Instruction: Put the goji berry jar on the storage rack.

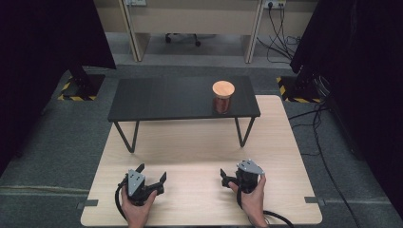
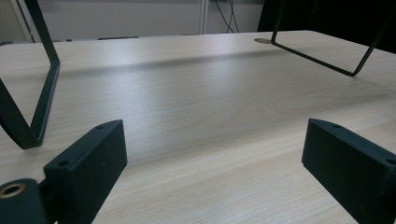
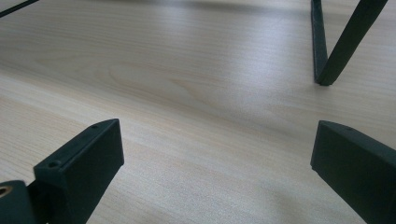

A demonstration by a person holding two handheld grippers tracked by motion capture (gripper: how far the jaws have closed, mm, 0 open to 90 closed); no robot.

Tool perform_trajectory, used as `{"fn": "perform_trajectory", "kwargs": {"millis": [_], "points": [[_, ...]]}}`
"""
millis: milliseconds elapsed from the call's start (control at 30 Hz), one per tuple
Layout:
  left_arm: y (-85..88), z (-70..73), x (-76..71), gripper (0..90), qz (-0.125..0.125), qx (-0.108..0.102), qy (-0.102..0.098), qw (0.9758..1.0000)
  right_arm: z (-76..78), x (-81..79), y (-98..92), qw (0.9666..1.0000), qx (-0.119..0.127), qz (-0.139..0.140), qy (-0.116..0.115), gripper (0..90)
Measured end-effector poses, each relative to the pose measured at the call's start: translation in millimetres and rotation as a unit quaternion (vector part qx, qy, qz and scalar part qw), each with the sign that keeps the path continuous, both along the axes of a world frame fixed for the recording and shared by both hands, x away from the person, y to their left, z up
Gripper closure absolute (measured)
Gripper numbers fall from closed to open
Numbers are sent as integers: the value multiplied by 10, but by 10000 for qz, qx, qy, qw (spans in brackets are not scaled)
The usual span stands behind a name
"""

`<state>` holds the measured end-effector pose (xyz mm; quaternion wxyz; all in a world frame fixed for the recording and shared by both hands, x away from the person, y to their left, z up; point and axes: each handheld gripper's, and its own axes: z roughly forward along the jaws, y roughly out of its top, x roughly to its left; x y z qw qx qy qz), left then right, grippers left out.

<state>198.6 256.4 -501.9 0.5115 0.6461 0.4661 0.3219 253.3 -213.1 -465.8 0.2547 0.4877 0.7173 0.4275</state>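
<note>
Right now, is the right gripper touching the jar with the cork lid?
Apart. The high view shows the right gripper low over the wooden table near the person, while the jar stands far off on the black shelf.

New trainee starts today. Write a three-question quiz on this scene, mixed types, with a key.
1. True or false: the jar stands on the black shelf.
2. The jar's lid is: A) metal, B) wooden, C) missing.
3. Fill in: both the left tongs and the right tongs are ____, holding nothing.

Key: 1 true; 2 B; 3 open.
</note>
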Motion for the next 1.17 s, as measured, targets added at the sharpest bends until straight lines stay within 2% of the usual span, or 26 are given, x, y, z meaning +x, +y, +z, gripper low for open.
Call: {"fn": "perform_trajectory", "kwargs": {"millis": [200,1167], "points": [[-1,0,-1,59,-2,6,-3,10000,-5,1,-20,10000,68,-23,13,27],[0,-1,-1,59,-7,6,-5,10000,-18,-11,-38,9999,95,33,-38,30]]}}
